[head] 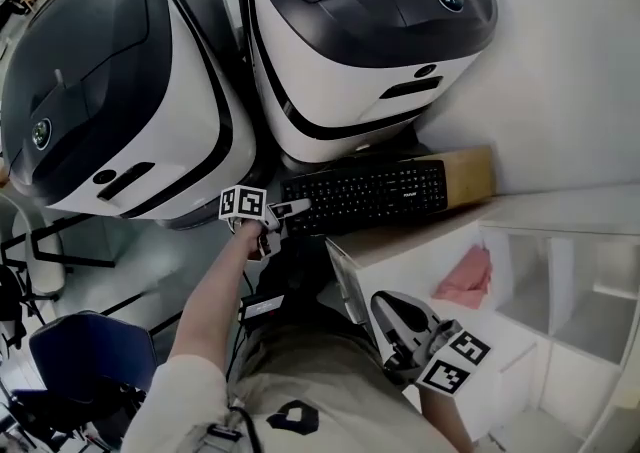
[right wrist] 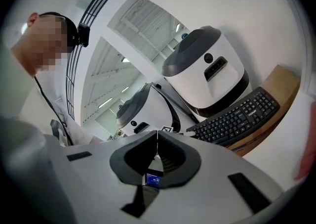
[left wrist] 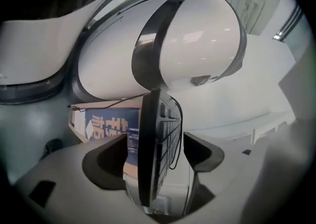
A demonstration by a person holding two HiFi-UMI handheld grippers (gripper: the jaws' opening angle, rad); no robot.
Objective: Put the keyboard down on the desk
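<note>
Left gripper view alone: keyboard [left wrist: 157,144] between parted jaws.

Soft, even indoor light falls from ceiling strip lights [right wrist: 104,103] and glares off a white machine shell [left wrist: 197,40]. Both gripper views bend toward dark, vignetted edges. The keyboard [left wrist: 155,154] blurs close to the lens. The head view dims at lower left.

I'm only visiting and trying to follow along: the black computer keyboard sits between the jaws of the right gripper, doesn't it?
Not quite. The black computer keyboard sits edge-on between the jaws of the left gripper, as the left gripper view shows. The right gripper is shut with nothing in it.
</note>
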